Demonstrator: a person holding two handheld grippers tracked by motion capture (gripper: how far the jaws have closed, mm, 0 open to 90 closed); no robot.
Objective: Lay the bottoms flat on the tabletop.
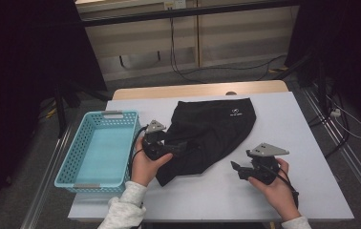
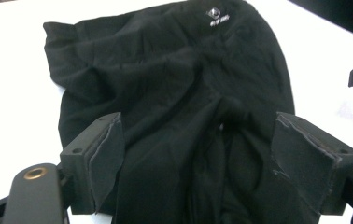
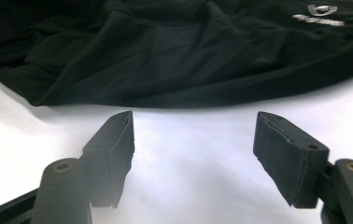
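My left claw [image 2: 198,158] agape astride the black garment [image 2: 174,93], my right claw [image 3: 193,154] wide, empty, just short of it.

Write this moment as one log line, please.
left gripper: open over black garment | right gripper: open, beside garment | basket: left

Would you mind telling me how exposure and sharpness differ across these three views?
High view: dim, dark surroundings, evenly sharp. Left gripper view: white table blown out, crumpled black fabric garment slightly soft. Right gripper view: near jaws blurred, garment's white logo hazy.
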